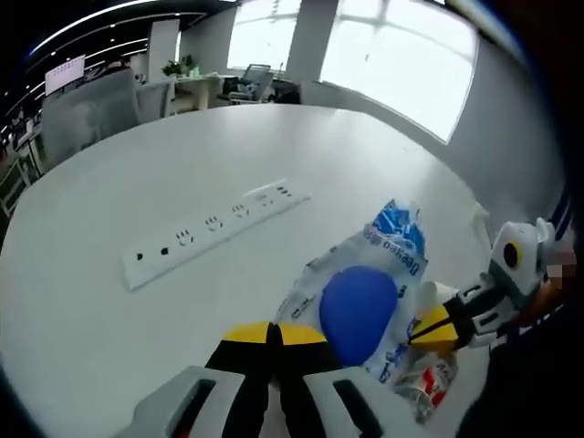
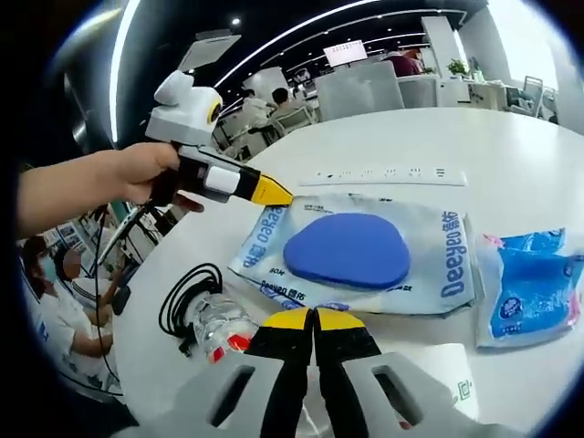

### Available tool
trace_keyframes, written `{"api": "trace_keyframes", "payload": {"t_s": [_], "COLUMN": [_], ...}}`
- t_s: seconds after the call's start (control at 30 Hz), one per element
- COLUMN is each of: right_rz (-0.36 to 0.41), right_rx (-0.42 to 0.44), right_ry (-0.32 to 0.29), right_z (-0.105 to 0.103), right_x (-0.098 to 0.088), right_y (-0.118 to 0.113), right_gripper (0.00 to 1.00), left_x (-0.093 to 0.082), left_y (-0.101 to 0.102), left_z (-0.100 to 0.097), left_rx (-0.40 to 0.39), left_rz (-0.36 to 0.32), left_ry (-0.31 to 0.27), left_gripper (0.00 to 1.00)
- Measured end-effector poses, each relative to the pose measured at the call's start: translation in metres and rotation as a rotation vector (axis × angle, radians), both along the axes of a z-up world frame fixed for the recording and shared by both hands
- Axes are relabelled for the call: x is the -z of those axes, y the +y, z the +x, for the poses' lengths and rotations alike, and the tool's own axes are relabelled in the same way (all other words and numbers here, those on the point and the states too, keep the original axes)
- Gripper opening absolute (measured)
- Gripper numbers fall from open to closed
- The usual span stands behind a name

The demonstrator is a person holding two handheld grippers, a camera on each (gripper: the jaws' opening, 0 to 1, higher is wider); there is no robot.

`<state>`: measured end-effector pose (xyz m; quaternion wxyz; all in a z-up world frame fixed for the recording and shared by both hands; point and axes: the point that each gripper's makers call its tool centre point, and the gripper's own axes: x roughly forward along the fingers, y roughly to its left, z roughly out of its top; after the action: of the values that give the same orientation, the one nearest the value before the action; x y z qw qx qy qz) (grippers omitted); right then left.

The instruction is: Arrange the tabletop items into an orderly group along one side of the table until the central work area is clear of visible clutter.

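A clear tissue pack (image 1: 360, 315) (image 2: 347, 248) with a blue oval and "Deeyeo" print lies flat on the round white table (image 1: 137, 173) (image 2: 511, 155). My left gripper (image 1: 274, 333) (image 2: 274, 192) is shut, its yellow tips at one corner of the pack, and a hand holds it. My right gripper (image 2: 313, 318) (image 1: 436, 327) is shut too, its tips at the pack's opposite edge. Whether either one pinches the wrapper I cannot tell. A smaller blue packet (image 2: 537, 294) (image 1: 398, 222) lies just past the pack. A white power strip (image 1: 214, 228) (image 2: 383, 173) lies farther in.
A coiled black cable (image 2: 187, 297) and a crumpled clear wrapper with red print (image 2: 219, 330) (image 1: 425, 383) sit near the table's edge beside the pack. Office chairs (image 2: 370, 89), desks and seated people lie beyond the table. Windows (image 1: 401, 64) line the far wall.
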<state>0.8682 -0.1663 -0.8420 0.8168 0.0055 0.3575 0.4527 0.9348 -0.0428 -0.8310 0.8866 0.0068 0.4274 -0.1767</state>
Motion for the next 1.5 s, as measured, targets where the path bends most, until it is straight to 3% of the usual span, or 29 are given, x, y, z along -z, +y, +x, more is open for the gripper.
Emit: {"api": "trace_keyframes", "payload": {"t_s": [0.13, 0.23, 0.33, 0.4, 0.5, 0.77, 1.17, 1.5], "right_rz": [0.002, -0.029, -0.014, -0.017, -0.010, 0.020, 0.039, 0.063], "right_rx": [-0.007, -0.039, -0.063, -0.083, -0.094, -0.086, -0.095, -0.089], "right_ry": [0.008, -0.029, -0.014, -0.046, -0.050, -0.080, -0.164, -0.246], "right_z": [-0.002, -0.001, -0.008, -0.009, -0.012, -0.009, -0.003, 0.006], "right_x": [0.000, 0.001, -0.004, -0.008, -0.011, -0.021, -0.040, -0.073], "right_y": [0.000, -0.002, 0.005, 0.010, 0.014, 0.013, 0.009, -0.006], "right_gripper": [0.00, 0.00, 0.00, 0.00, 0.00, 0.00, 0.01, 0.13], "left_x": [0.004, 0.003, 0.004, 0.004, 0.004, -0.008, -0.027, -0.055], "left_y": [0.000, 0.001, -0.002, -0.004, 0.000, -0.001, -0.004, -0.011], "left_z": [-0.002, -0.001, -0.001, -0.002, 0.001, 0.003, -0.012, -0.036], "left_rx": [-0.003, -0.001, -0.001, -0.001, -0.018, -0.023, -0.038, -0.072], "left_rz": [0.014, 0.027, 0.012, 0.009, 0.037, 0.019, -0.002, -0.020], "left_ry": [0.010, -0.007, -0.002, 0.003, -0.020, -0.058, -0.102, -0.169], "left_gripper": [0.00, 0.00, 0.00, 0.00, 0.00, 0.00, 0.15, 0.26]}}
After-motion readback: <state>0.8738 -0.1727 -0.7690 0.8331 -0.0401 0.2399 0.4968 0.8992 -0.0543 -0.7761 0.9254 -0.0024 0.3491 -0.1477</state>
